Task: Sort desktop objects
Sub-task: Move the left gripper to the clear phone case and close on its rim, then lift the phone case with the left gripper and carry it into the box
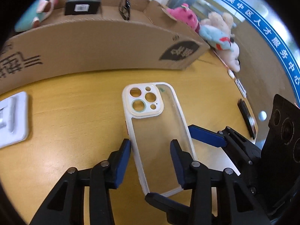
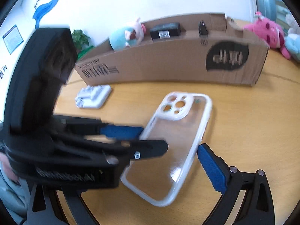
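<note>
While a black boxed item (image 1: 82,5), a pair of glasses (image 1: 125,9) and a plush toy (image 1: 40,9) already lay inside the cardboard box (image 1: 105,43), the clear phone case (image 1: 159,131) and a white tray (image 1: 13,120) remained on the wooden desk (image 1: 75,112), so sorting appeared partly done. Left gripper (image 1: 151,155): jaws partly open, straddling the case's lower half, pads touching or just beside its edges. Right gripper (image 2: 169,144): jaws open wide around the same case, one blue pad at each long edge; firm contact could not be confirmed.
</note>
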Demonstrator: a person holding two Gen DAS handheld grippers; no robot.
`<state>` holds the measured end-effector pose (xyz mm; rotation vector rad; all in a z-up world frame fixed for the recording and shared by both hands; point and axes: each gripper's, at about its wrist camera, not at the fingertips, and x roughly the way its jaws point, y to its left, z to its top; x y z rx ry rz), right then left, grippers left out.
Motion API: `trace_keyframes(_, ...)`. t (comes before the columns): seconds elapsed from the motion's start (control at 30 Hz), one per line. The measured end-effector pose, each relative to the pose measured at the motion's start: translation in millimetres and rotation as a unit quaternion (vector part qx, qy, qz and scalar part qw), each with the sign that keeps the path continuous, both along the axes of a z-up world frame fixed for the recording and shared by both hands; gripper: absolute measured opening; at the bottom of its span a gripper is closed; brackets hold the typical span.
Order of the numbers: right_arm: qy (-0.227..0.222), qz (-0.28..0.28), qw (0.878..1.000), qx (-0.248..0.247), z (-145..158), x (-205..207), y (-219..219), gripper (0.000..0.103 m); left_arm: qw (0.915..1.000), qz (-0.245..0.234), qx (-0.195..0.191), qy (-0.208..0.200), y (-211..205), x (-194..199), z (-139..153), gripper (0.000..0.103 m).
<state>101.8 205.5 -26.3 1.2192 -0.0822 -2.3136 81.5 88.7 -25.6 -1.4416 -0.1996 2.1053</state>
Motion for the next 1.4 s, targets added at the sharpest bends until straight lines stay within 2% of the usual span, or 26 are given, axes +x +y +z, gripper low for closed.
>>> trace_keyframes(0.07,0.004,0.000,1.000,0.000,3,1,-2,0.100,0.9997,0.015,0.010,0.015,-6,2,6,0.039)
trace_keyframes(0.27,-0.021,-0.004,1.000,-0.014,-1,-5,-6,0.091,0.9971,0.030,0.045,0.054,-21,1,29,0.039)
trace_keyframes(0.37,-0.015,-0.006,1.000,-0.024,4,-2,-8,0.090,0.9954,0.037,0.052,0.071,-27,-1,43,0.039)
trace_keyframes(0.53,0.028,-0.018,0.998,-0.046,35,-8,-13,0.090,0.9911,0.055,0.065,0.103,-45,-10,68,0.039)
trace_keyframes(0.7,0.080,-0.006,0.996,-0.033,75,-25,-35,0.090,0.9831,0.076,0.082,0.145,-66,-25,96,0.039)
trace_keyframes(0.87,0.098,0.005,0.995,-0.032,95,-57,-61,0.090,0.9774,0.087,0.075,0.178,-87,-54,117,0.039)
trace_keyframes(1.13,0.089,0.013,0.995,-0.039,97,-122,-100,0.090,0.9801,0.101,0.065,0.158,-119,-120,113,0.039)
trace_keyframes(1.4,0.028,0.010,0.999,-0.036,63,-183,-127,0.090,0.9879,0.113,0.054,0.091,-134,-178,74,0.039)
